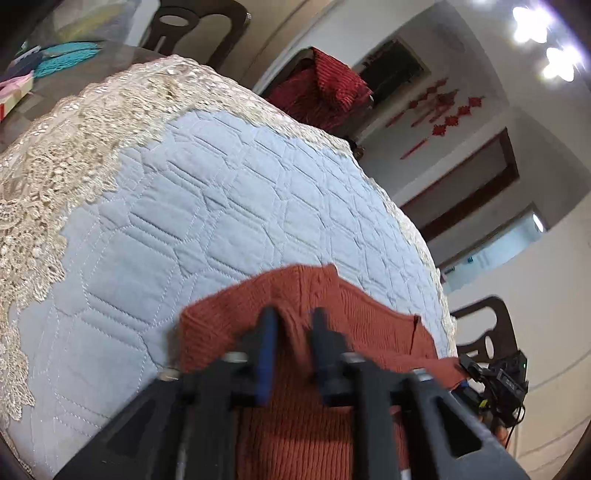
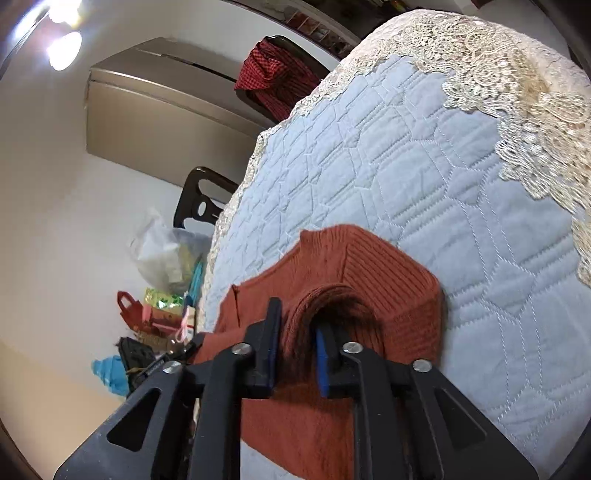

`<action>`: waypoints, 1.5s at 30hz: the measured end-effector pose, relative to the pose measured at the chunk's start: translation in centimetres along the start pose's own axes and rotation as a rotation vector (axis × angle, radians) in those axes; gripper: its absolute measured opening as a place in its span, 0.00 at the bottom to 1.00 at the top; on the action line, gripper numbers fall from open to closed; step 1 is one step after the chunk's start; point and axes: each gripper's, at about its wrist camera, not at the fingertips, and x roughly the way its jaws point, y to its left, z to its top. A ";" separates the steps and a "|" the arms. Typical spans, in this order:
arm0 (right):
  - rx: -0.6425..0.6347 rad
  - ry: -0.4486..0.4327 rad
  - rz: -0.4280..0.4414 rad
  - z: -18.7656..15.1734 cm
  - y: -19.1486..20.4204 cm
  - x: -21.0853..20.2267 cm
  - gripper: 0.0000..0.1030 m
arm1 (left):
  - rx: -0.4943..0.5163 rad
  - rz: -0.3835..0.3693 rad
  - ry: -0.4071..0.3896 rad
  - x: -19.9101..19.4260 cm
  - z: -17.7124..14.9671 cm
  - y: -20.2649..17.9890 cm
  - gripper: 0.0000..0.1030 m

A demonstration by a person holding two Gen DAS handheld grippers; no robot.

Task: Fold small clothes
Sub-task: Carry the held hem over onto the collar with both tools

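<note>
A rust-brown knitted sweater (image 1: 295,369) lies at the near edge of a surface covered by a pale blue quilted cloth (image 1: 184,221) trimmed with cream lace (image 1: 55,166). In the left wrist view, the left tongs (image 1: 293,325) pinch a ridge of the sweater's knit between blue-padded fingers; this part is blurred. At far left, turquoise mats (image 1: 66,55) and a dark chair back (image 1: 192,26) sit beyond the lace. A red checked garment (image 1: 321,88) hangs over another chair at far centre, and the other tool (image 1: 506,380) peeks in at near right, partly cut off. In the right wrist view, bags and gift boxes (image 2: 162,295) crowd the floor at left. The right tongs (image 2: 297,321) clamp a rolled fold of the sweater (image 2: 369,280), whose near part is hidden beneath the tool.
</note>
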 end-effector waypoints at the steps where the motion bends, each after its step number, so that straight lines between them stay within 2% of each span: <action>1: 0.014 -0.007 0.015 0.2 0.0 0.0 0.40 | -0.007 -0.004 -0.022 -0.3 0.1 0.0 0.39; 3: 0.019 -0.035 0.038 0.4 0.1 0.0 0.46 | -0.004 -0.007 -0.055 -0.9 0.4 0.1 0.39; 7: -0.006 -0.081 0.047 0.6 0.8 -0.7 0.46 | 0.020 0.021 -0.105 -2.5 0.3 -0.3 0.39; 13: -0.176 -0.101 -0.032 -1.4 3.0 -2.0 0.46 | 0.139 0.020 -0.111 -4.1 -1.6 -2.0 0.39; 17: -0.280 -0.074 -0.121 -1.8 4.3 -1.1 0.44 | 0.220 0.090 -0.104 -2.3 -1.1 -3.4 0.40; 19: -0.313 -0.081 -0.172 -0.9 4.5 -0.3 0.44 | 0.246 0.141 -0.094 -0.9 0.2 -3.5 0.46; 21: -0.343 -0.084 -0.235 0.1 4.4 0.6 0.44 | 0.248 0.222 -0.068 0.7 1.4 -3.3 0.46; 25: -0.395 -0.036 -0.357 1.7 3.9 2.9 0.43 | 0.279 0.242 -0.009 3.2 2.6 -3.9 0.46; 27: -0.412 -0.005 -0.412 2.3 3.4 4.2 0.39 | 0.285 0.276 0.009 4.4 2.9 -3.9 0.46; 29: -0.420 0.013 -0.446 2.5 2.9 4.6 0.29 | 0.285 0.284 0.035 5.3 2.9 -3.8 0.38; 30: -0.432 0.015 -0.451 2.5 3.0 4.6 0.19 | 0.289 0.277 0.047 5.6 2.7 -3.9 0.25; 31: -0.447 0.013 -0.456 2.5 3.1 4.5 0.14 | 0.293 0.265 0.049 5.7 2.6 -4.0 0.16; 33: -0.467 0.004 -0.456 2.4 3.4 4.3 0.10 | 0.321 0.255 0.025 5.2 2.2 -4.6 0.07; 39: -0.512 -0.038 -0.436 2.6 4.5 3.4 0.06 | 0.320 0.197 -0.047 3.6 2.7 -5.0 0.07; 45: -0.510 -0.042 -0.419 3.0 4.3 3.7 0.06 | 0.290 0.188 -0.052 3.8 3.1 -4.2 0.07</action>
